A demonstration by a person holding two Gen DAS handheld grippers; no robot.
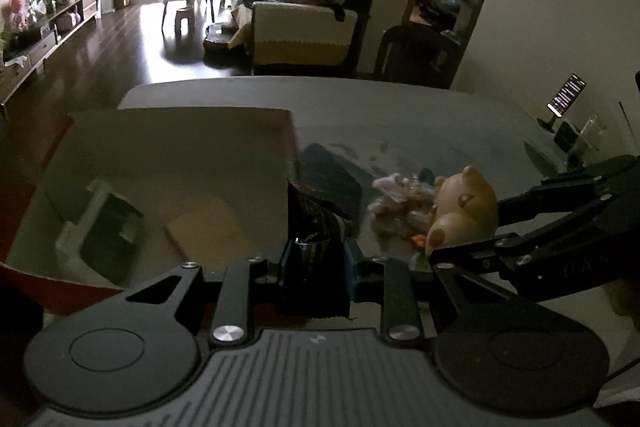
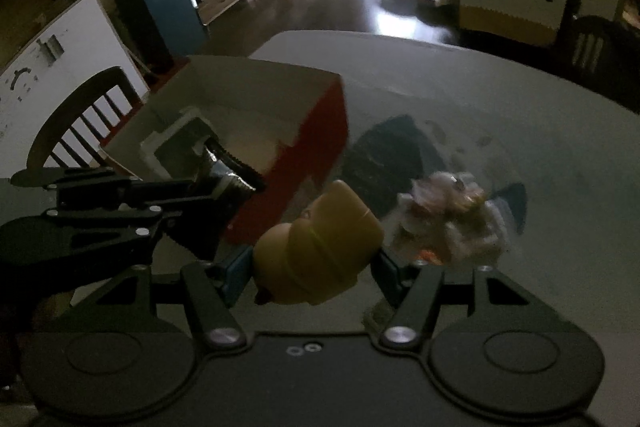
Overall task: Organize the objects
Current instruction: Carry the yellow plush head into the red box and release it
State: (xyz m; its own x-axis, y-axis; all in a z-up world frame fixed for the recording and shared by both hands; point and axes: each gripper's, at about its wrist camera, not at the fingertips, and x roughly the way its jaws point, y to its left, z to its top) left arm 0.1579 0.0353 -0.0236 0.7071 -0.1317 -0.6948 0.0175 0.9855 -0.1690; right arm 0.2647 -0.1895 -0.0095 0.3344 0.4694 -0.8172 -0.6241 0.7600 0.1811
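Red-walled cardboard box [image 2: 316,135] is seen standing open on the grey table [image 2: 520,131], with a white-framed dark item [image 1: 104,227] lying inside. A dark crinkled foil packet [image 1: 316,227] is clamped between the closed-in fingers of the left gripper [image 1: 316,263], at the box's near corner. A tan rounded rubber toy figure [image 2: 320,247] is gripped by the right gripper [image 2: 316,267], just beside the box. A blurred pile of small pale items [image 2: 448,215] is seen on the table beyond, near a dark flat pad [image 2: 384,159].
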